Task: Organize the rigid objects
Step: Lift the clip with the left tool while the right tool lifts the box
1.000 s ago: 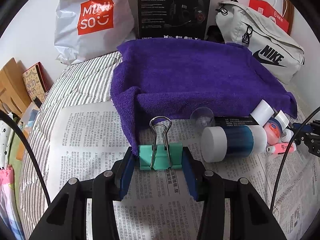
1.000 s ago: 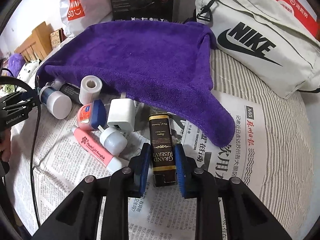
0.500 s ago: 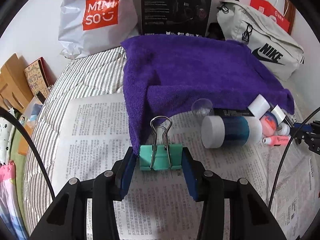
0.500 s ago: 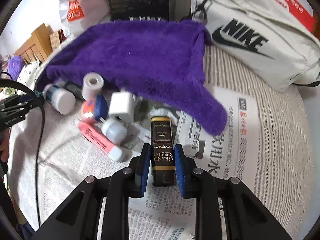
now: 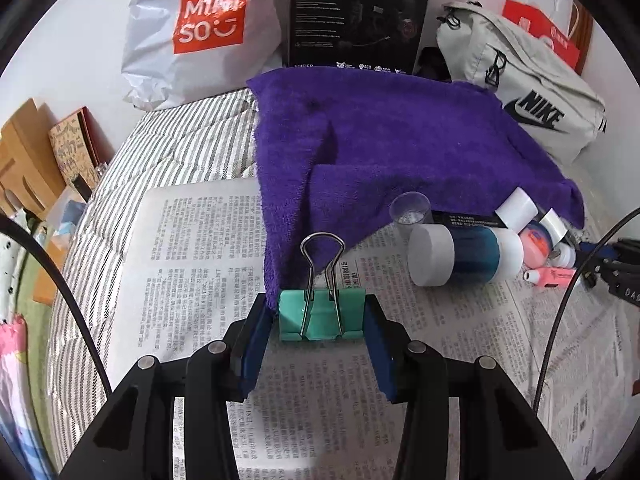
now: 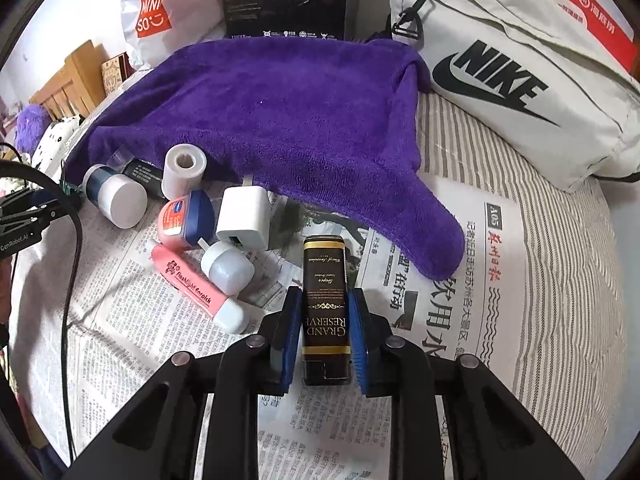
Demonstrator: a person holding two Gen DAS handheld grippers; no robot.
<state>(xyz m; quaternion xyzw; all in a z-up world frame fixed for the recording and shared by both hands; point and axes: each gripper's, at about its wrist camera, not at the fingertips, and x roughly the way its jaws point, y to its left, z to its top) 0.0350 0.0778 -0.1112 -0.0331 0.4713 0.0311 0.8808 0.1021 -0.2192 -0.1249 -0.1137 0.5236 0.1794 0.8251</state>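
Left wrist view: my left claw (image 5: 322, 322) is clenched on the green binder clip (image 5: 322, 314), wire handles pointing ahead toward the purple towel (image 5: 400, 140).

Right wrist view: my right claw (image 6: 325, 334) grips the dark "Grand Reserve" box (image 6: 324, 308), long axis ahead, over the bed's newspaper (image 6: 460, 280).

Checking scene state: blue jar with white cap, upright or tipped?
Tipped. The jar lies on its side on the newspaper, cap facing the camera.

Your bed (image 5: 168, 148) and what lies on it

You see its grey-striped cover carrying spread newspaper (image 5: 192, 248) in front, a purple towel (image 6: 280, 120) partly over the paper, and a white Nike bag (image 6: 520, 80), a Miniso bag (image 5: 200, 32) and a black box (image 5: 360, 16) at the back.
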